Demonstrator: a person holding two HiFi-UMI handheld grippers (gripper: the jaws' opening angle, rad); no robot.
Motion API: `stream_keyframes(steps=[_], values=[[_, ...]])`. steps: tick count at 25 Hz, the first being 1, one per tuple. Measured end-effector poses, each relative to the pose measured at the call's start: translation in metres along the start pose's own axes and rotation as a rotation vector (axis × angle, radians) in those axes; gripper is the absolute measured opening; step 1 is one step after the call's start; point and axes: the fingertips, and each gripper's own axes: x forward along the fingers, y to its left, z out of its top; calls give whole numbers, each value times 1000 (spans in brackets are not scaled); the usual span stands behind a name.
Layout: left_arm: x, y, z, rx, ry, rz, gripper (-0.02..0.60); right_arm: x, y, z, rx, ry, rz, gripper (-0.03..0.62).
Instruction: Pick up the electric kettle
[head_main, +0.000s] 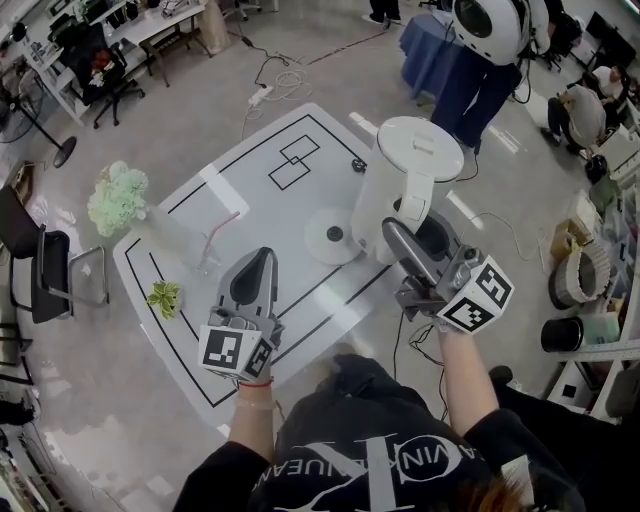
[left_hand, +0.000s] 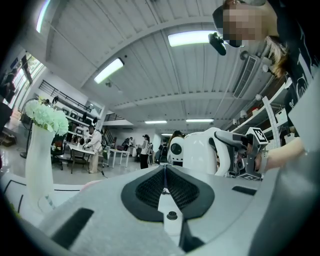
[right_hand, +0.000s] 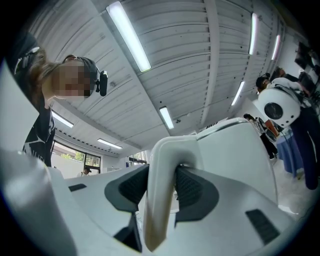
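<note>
The white electric kettle (head_main: 405, 185) is off its round white base (head_main: 335, 236) and sits just right of it in the head view. My right gripper (head_main: 408, 232) is shut on the kettle's handle (right_hand: 162, 195), whose white loop is clamped between the dark pads in the right gripper view, with the kettle body (right_hand: 235, 155) behind it. My left gripper (head_main: 258, 265) hovers over the table's near side, left of the base, shut with nothing in it; its pads (left_hand: 150, 189) meet along a line. From the left gripper view the kettle (left_hand: 200, 155) shows to the right.
The white table (head_main: 250, 160) has black line markings. A tall vase of pale green flowers (head_main: 120, 198) stands at its left, a small green sprig (head_main: 163, 297) near the left edge, a small black object (head_main: 358, 165) at the far side. A black chair (head_main: 45, 270) stands left of the table.
</note>
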Motion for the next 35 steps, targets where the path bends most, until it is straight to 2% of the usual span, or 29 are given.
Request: stream_keyframes(steps=[16,35], values=[[16,-20,4,-6,-5,-53,17,-24,-11,19,-10,-30,-69,155],[16,-15,4,-7,-7,-52,17,-28,-19,23,-8,-57,-104,155]])
